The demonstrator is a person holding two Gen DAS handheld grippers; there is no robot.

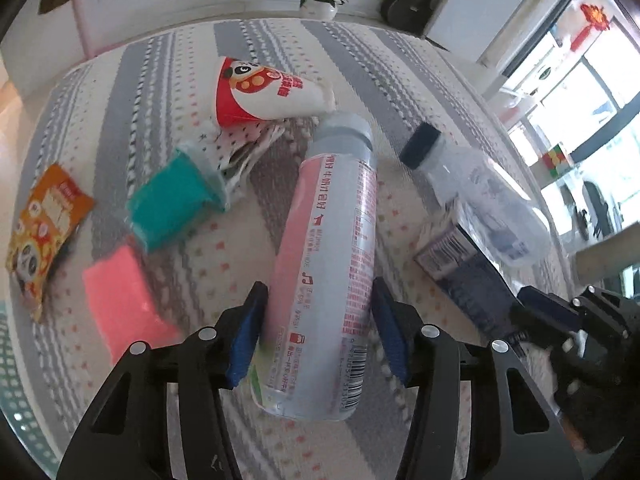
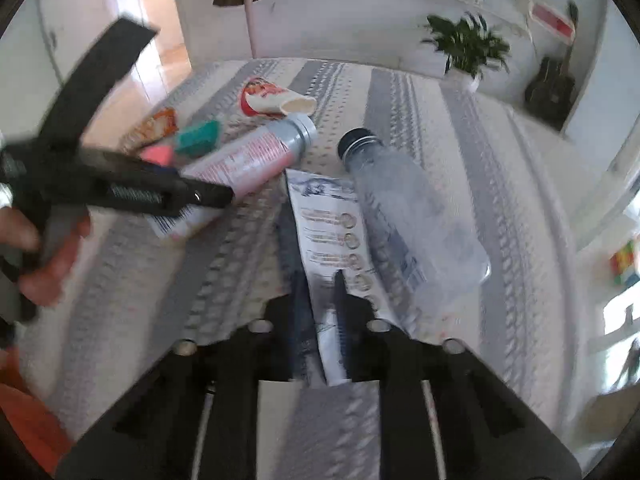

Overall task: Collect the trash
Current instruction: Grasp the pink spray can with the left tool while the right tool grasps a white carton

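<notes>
Pink-labelled milk-drink bottle [image 1: 324, 264] lies on striped tablecloth [image 1: 400, 76], between pads of left tool [image 1: 316, 332]; jaws straddle it, contact uncertain. Risk: round bottle rolls or squirts out near its base. Right tool [image 2: 320, 320] pinches flattened carton [image 2: 328, 232]; clear bottle [image 2: 412, 216] resting against it may roll off the worktop.

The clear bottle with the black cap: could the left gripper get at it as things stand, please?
Probably not right away. The left gripper has its jaws around the pink bottle, and the clear bottle lies off to its right, partly on the flattened carton the right gripper grips.
</notes>
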